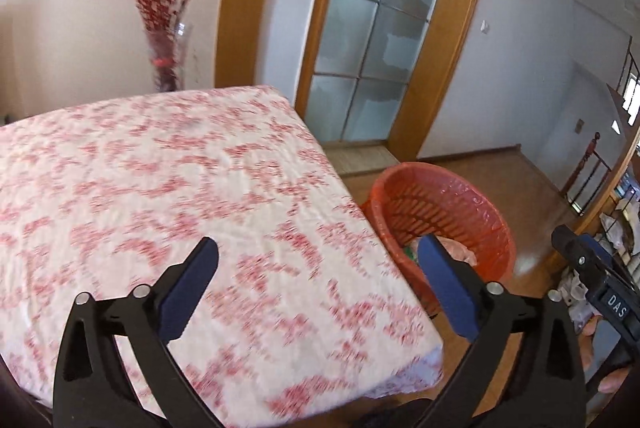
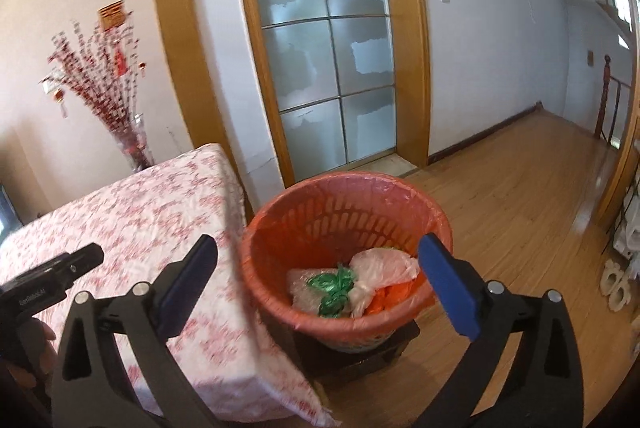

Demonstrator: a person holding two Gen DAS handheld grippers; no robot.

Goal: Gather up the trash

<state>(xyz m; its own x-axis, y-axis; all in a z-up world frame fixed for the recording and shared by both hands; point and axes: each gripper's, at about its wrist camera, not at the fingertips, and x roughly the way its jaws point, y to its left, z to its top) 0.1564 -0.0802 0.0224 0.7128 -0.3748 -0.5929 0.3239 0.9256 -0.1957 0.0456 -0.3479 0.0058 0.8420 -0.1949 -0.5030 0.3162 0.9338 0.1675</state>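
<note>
Nearest in the left wrist view, the left gripper (image 1: 318, 248) is held with its jaws spread wide and nothing between them, above the tabletop (image 1: 160, 168), whose red-flowered cloth is seen bare of litter. In the right wrist view the right gripper (image 2: 318, 248) is likewise spread apart and empty, poised over the near rim of the orange bin (image 2: 400, 190). The bin is set on a low dark stand (image 2: 408, 334) just beside the tabletop's edge, presumably so that litter can be dropped in from the table. Its mouth is turned upward and its long axis stands upright. The collected trash lies in its bottom: a green crumpled bag (image 2: 334, 288), a clear wrap (image 2: 298, 286) and a pale pink bag (image 2: 380, 268). Farther off, a vase of red branches (image 2: 128, 124) is seen against the wall.
</note>
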